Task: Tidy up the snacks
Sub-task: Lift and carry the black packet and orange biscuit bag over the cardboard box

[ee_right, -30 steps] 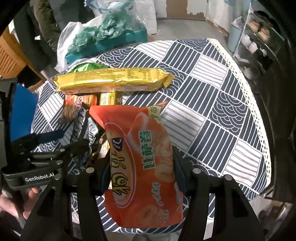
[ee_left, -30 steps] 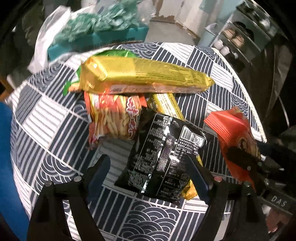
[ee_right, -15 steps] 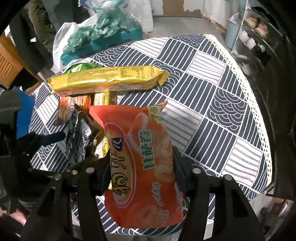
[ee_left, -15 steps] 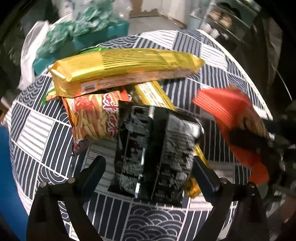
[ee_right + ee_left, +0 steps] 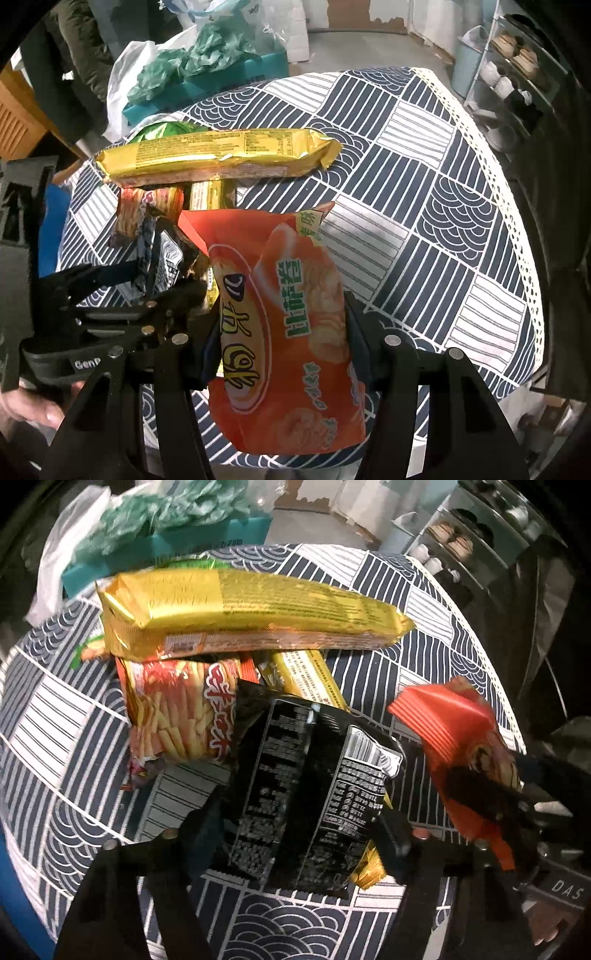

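1. Since a second ago my left claw (image 5: 295, 834) has narrowed around the black snack packet (image 5: 310, 794), and its jaws are closing at this moment; the packet sits between the two fingers with both pads at its sides, its lower edge lifted off the cloth and its body creased.
2. At the far left of the left wrist view lies the patterned tabletop (image 5: 66, 716), navy and white squares of stripes and wave arcs.
3. Next comes the red packet of potato sticks (image 5: 177, 712), lying flat, its top edge tucked under the long gold biscuit pack (image 5: 251, 609) that lies crosswise over the pile.
4. A green packet (image 5: 86, 648) peeks out beneath the gold pack's left end.
5. A second, narrower gold bar (image 5: 306, 675) runs from under the long pack down beneath the black packet, its end showing below the packet's right corner.
6. Right of that, my right claw (image 5: 280, 339) is clamped on the orange chip bag (image 5: 284, 325), pads pressing both sides, the bag held upright above the tabletop.
7. Beyond the tabletop's far edge sits a teal box (image 5: 221, 81) heaped with crumpled green and white plastic bags (image 5: 184, 59).
8. A shoe rack (image 5: 517, 66) stands at the far right.
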### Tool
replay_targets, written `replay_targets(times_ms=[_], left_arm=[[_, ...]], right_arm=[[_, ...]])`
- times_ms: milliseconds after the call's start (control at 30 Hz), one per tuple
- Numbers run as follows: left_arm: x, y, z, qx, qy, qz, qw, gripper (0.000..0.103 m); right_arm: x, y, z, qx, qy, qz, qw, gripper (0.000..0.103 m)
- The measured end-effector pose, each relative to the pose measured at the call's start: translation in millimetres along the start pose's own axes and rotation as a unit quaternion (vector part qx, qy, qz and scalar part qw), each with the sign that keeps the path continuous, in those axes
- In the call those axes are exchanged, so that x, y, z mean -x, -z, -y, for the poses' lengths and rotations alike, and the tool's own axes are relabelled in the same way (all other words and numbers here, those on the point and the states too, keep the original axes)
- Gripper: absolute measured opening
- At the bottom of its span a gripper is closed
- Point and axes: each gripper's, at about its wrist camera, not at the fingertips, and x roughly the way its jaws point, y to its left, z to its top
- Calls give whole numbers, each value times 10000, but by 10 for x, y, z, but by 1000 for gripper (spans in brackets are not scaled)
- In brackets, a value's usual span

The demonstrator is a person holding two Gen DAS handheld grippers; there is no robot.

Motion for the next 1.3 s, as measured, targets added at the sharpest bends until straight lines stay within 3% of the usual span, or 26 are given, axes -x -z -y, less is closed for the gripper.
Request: replay_targets(times_ms=[667, 1300], left_arm=[[749, 209, -56, -268, -1221, 529, 9907, 70], [1632, 497, -502, 499, -1525, 790, 9839, 70]], right_arm=[[434, -68, -363, 333, -79, 388, 9987, 57], [845, -93, -900, 751, -320, 668, 9944, 57]])
